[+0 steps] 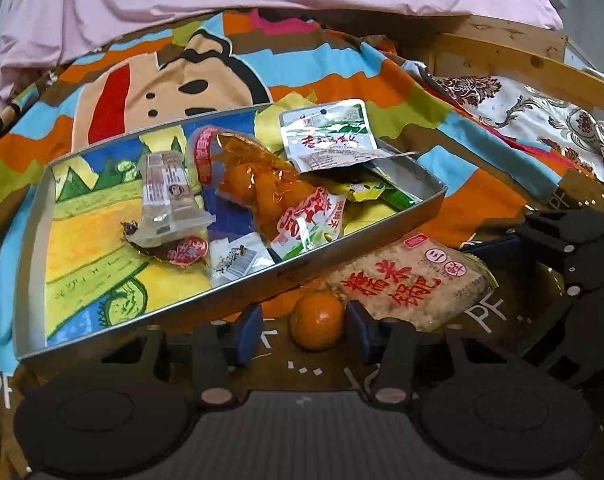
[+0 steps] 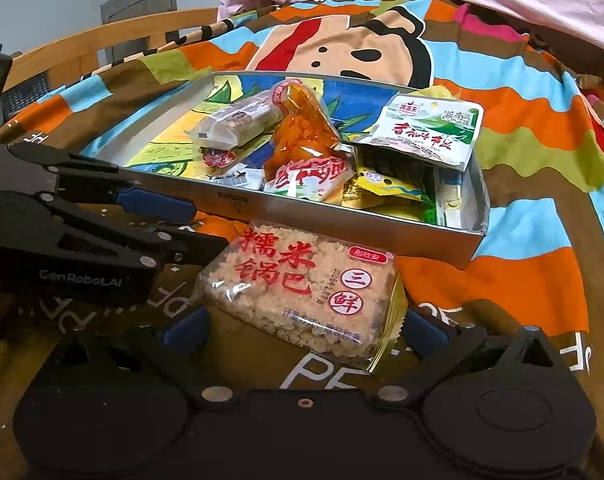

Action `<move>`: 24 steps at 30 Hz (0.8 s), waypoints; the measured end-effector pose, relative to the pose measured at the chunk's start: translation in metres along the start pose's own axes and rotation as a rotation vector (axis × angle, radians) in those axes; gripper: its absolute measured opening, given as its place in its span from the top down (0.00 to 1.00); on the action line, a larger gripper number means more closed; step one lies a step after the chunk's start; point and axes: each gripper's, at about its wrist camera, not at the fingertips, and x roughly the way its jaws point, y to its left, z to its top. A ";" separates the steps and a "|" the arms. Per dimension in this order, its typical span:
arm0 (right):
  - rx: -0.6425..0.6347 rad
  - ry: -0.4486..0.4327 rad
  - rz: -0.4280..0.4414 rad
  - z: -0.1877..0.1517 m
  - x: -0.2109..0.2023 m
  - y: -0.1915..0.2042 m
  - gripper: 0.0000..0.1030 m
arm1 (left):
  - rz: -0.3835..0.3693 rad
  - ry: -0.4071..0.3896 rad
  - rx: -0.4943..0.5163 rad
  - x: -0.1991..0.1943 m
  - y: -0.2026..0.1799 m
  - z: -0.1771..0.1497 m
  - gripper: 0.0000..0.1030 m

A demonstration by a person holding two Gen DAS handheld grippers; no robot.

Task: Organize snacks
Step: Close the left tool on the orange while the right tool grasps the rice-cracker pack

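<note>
I have the left gripper (image 1: 304, 326) partly open around the orange (image 1: 317, 321): its right pad looks to touch the fruit, the left stands clear. The orange sits on the blanket (image 1: 454, 216), just outside the tray (image 1: 238, 300). My right gripper (image 2: 302, 326) straddles the rice cracker pack (image 2: 302, 296) beside the tray; I cannot tell whether it grips.

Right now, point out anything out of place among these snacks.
Two items lie outside the tin tray on the bedspread: the small orange between the left gripper's pads, and the rice cracker pack between the right gripper's fingers.
</note>
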 end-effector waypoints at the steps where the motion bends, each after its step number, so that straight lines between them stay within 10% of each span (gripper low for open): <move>1: 0.002 -0.001 -0.003 0.000 0.000 0.000 0.01 | 0.000 0.001 -0.008 0.002 0.001 -0.001 0.51; 12: -0.019 -0.010 -0.030 -0.001 -0.001 -0.001 0.01 | 0.031 0.000 -0.006 0.008 -0.003 -0.010 0.65; 24: 0.045 -0.019 -0.002 0.004 0.008 0.011 0.00 | 0.169 -0.117 -0.282 -0.021 0.023 -0.034 0.65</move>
